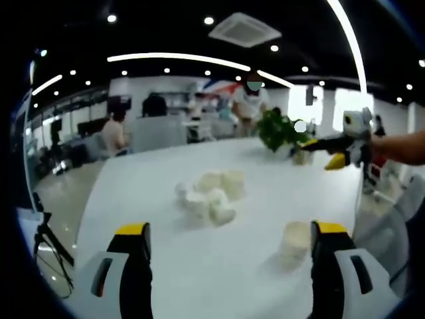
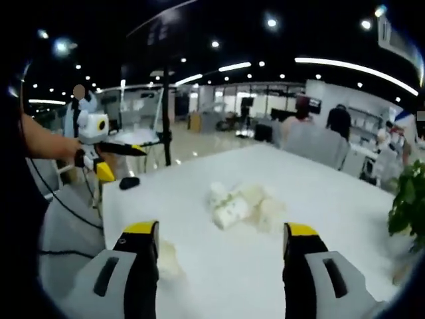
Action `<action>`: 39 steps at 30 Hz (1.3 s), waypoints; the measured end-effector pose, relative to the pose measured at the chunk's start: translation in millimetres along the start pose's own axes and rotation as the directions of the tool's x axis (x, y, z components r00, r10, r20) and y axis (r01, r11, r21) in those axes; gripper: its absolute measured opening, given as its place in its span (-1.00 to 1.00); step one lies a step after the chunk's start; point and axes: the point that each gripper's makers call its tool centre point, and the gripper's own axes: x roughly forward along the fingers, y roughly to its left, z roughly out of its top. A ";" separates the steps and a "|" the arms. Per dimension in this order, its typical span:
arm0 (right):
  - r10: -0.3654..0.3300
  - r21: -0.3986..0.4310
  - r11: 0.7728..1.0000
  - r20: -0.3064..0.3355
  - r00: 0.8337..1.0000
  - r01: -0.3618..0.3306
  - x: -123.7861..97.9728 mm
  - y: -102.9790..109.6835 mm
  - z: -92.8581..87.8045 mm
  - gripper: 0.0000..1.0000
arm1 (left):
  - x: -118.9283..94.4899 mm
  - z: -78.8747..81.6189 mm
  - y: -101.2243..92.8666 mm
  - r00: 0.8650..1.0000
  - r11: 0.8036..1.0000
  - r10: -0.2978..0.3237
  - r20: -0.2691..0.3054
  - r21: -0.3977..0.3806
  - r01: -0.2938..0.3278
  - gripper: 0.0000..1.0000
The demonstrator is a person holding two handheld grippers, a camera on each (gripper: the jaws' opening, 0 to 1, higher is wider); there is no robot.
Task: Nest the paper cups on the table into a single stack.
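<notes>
Several white paper cups (image 1: pixel 211 195) lie in a loose heap on the white table (image 1: pixel 153 179); the same heap of cups (image 2: pixel 242 203) lies mid-table in the right gripper view. My left gripper (image 1: pixel 229 232) is open, well short of the heap. A single cup (image 1: pixel 294 243) stands just inside its right jaw, not pinched. My right gripper (image 2: pixel 219 232) is open too, with one blurred cup (image 2: pixel 166 257) beside its left jaw. The right gripper (image 1: pixel 323 151) also shows at the table's far side, near a small cup (image 1: pixel 302 157). The left gripper (image 2: pixel 118 159) shows at the left.
A green potted plant (image 1: pixel 277 129) stands at the table's far edge, seen again as the plant (image 2: pixel 406 199) at the right. A small black object (image 2: pixel 129 181) lies near the table corner. A tripod (image 1: pixel 50 242) stands on the floor. People sit at desks behind.
</notes>
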 end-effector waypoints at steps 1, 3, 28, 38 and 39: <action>-0.011 0.006 1.000 0.011 1.000 0.011 -1.4 -2.2 -2.1 0.62 | -0.3 -0.1 0.5 1.000 1.000 0.001 -0.001 0.001 -0.001 0.97; -0.052 0.014 0.999 0.032 0.998 0.051 -5.5 -8.9 -7.1 0.70 | -1.1 0.3 1.6 1.000 1.000 0.004 -0.001 0.003 -0.004 0.97; -0.132 0.049 0.991 0.080 0.988 0.128 -15.0 -22.8 -38.1 1.00 | -1.9 -6.6 7.7 0.999 0.999 0.030 0.040 0.017 -0.031 0.97; -0.138 0.050 0.990 0.105 0.985 0.134 -2.0 -33.8 -37.2 1.00 | 0.5 -5.2 6.9 0.997 1.000 0.029 0.074 0.005 -0.030 0.97; -0.133 0.049 0.990 0.113 0.985 0.129 1.0 -34.5 -36.8 1.00 | 1.0 -6.8 7.7 0.997 0.999 0.032 0.067 -0.001 -0.032 0.97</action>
